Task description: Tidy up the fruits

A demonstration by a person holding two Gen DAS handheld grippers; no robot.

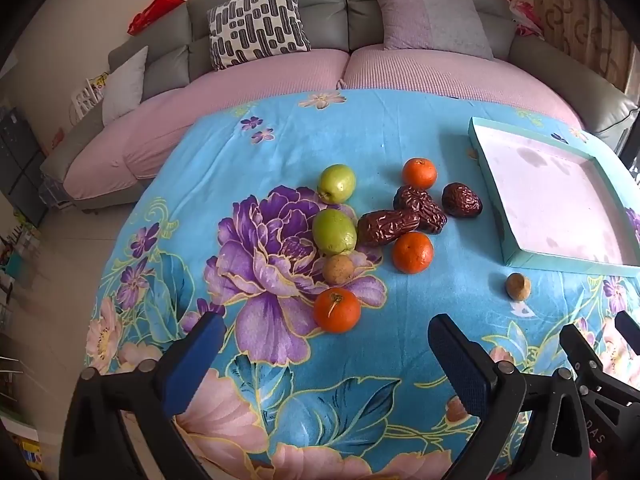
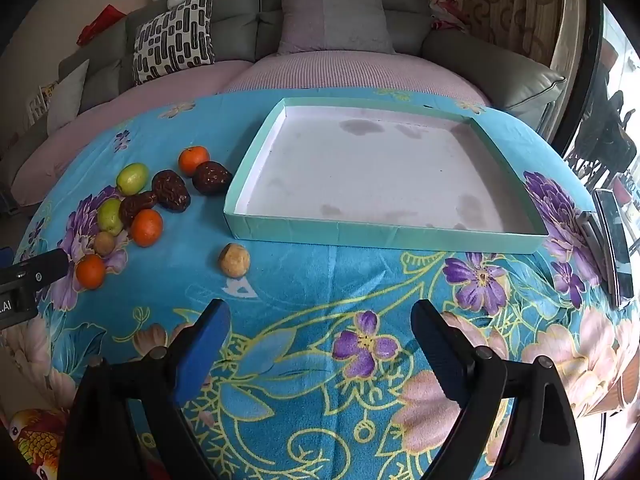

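Observation:
On the blue flowered cloth lies a cluster of fruit: three oranges point(image 1: 337, 310), two green fruits point(image 1: 334, 231), three dark red dates point(image 1: 388, 227) and a small brown fruit point(image 1: 338, 269). A second brown fruit point(image 1: 518, 286) point(image 2: 234, 260) sits apart, near the shallow teal tray point(image 1: 570, 264) point(image 2: 384, 234), whose white floor holds nothing. My left gripper point(image 1: 326, 340) hovers open just short of the nearest orange. My right gripper point(image 2: 320, 320) is open over bare cloth, in front of the tray and right of the lone brown fruit. Its fingers point(image 1: 580, 346) show at the right edge of the left wrist view.
A grey sofa with a pink cover point(image 1: 280, 80) and cushions runs behind the table. A dark flat device point(image 2: 614, 240) lies near the table's right edge. The tiled floor point(image 1: 60, 248) drops away on the left.

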